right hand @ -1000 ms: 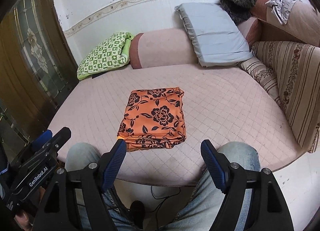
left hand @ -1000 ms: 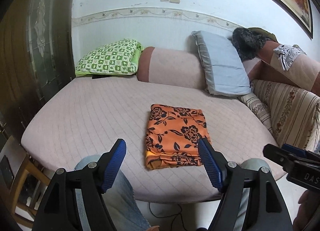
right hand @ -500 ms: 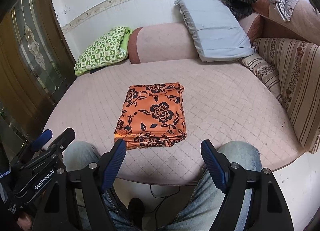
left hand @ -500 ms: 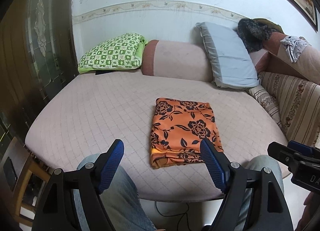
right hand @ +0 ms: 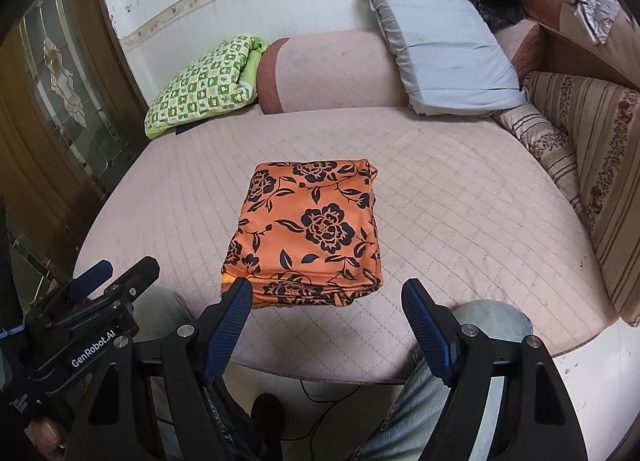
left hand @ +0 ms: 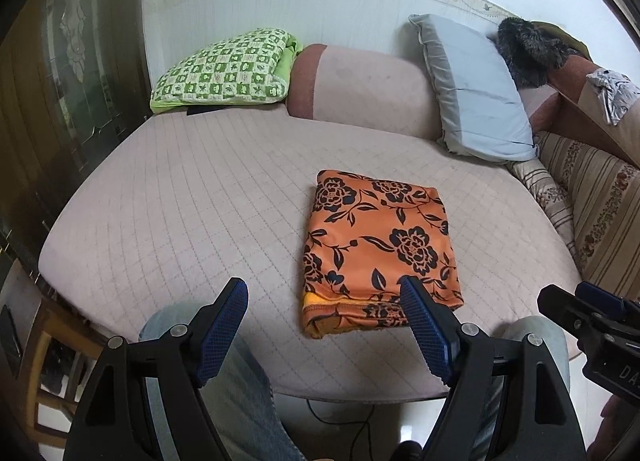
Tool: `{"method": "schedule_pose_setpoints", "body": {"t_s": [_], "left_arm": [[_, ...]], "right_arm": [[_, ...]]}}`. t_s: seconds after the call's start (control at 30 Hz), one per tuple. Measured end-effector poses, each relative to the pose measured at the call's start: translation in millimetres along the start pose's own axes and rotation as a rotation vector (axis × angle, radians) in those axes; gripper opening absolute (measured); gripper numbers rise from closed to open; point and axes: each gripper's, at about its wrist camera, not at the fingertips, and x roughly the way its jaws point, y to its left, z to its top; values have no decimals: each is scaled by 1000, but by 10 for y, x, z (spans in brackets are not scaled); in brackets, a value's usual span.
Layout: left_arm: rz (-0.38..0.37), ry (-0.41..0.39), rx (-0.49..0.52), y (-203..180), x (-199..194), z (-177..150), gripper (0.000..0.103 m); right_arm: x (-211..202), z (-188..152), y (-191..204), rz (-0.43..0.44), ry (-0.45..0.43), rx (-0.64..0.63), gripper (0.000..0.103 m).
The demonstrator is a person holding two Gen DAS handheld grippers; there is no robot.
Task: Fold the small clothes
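Observation:
An orange cloth with black flowers [left hand: 378,245] lies folded into a neat rectangle on the pink quilted seat [left hand: 192,205]; it also shows in the right wrist view [right hand: 308,229]. My left gripper [left hand: 324,297] is open and empty, held above the seat's front edge, left of the cloth's near end. My right gripper [right hand: 328,295] is open and empty, just in front of the cloth's near edge. Neither gripper touches the cloth.
A green checked pillow [left hand: 224,69], a pink bolster [left hand: 360,89] and a grey-blue pillow [left hand: 476,93] line the back. A striped cushion [left hand: 592,213] stands at the right. The person's jeans-clad knees [right hand: 492,321] are below the seat's front edge.
Both grippers have risen and tilted a little, so the cloth sits lower and nearer in both views. The cloth has not moved. Both grippers stay open.

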Motion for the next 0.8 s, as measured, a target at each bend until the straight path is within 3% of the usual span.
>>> {"method": "schedule_pose_setpoints", "body": {"t_s": [0.8], "left_arm": [[67,-14,41,-147,573,163,79]], "right_arm": [[436,287,-187,-9,9,30,79]]}}
